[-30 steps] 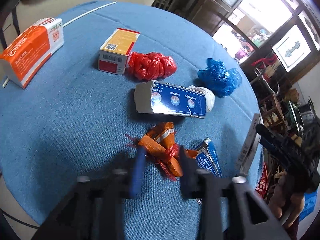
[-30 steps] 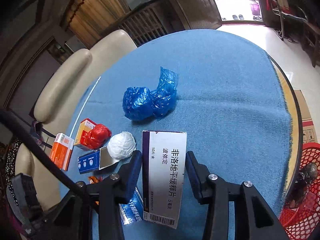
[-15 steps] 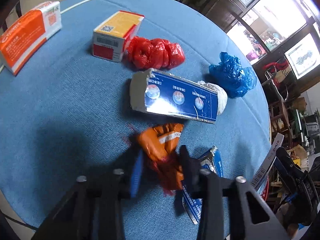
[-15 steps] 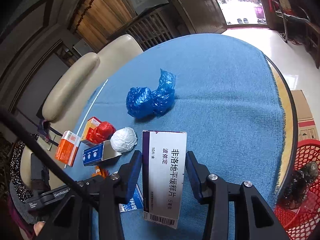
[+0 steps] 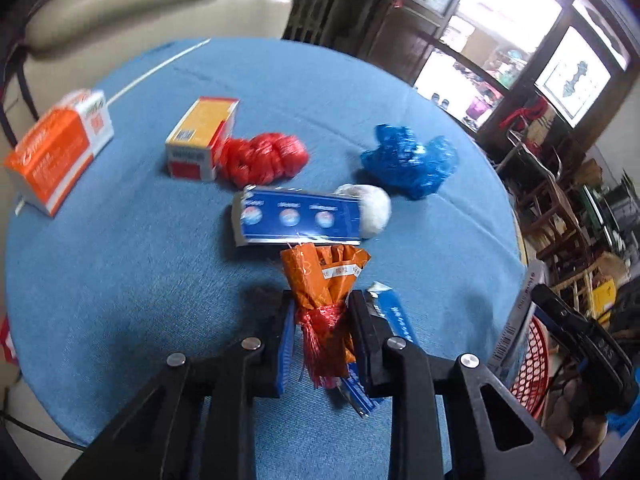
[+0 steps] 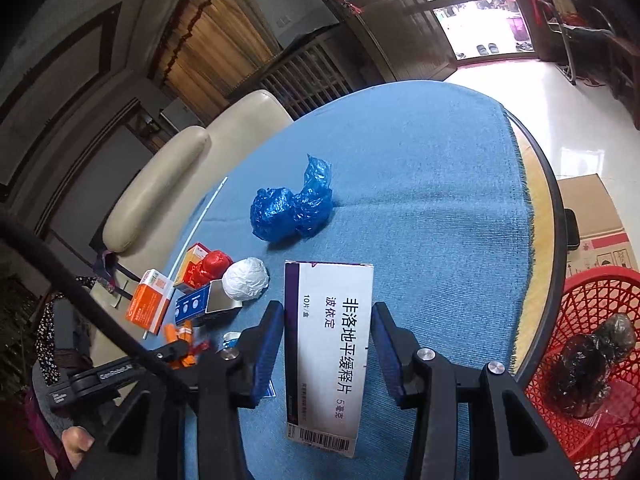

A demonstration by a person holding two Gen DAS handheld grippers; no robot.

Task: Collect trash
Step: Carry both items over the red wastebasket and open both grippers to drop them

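Note:
My left gripper (image 5: 322,308) has its jaws closing, and the pads press on a crumpled orange wrapper (image 5: 324,276) with a red foil end, held just above the blue tablecloth (image 5: 120,280). My right gripper (image 6: 329,308) is shut on a flat white medicine box (image 6: 330,340) with black print, held over the table's near edge. A red mesh basket (image 6: 588,320) stands on the floor to the right of the table, with dark bagged trash inside it.
On the cloth lie a blue plastic bag (image 5: 408,160), a red bag (image 5: 260,158), a blue-and-silver carton (image 5: 296,216), a white paper wad (image 5: 372,206), a yellow-and-red box (image 5: 200,136), an orange box (image 5: 56,152) and a blue sachet (image 5: 394,312). A cream sofa stands behind the table.
The left jaws went from open around the orange wrapper to shut on it, and the wrapper came up off the cloth. The right gripper drew back with the white box, bringing the basket further into view.

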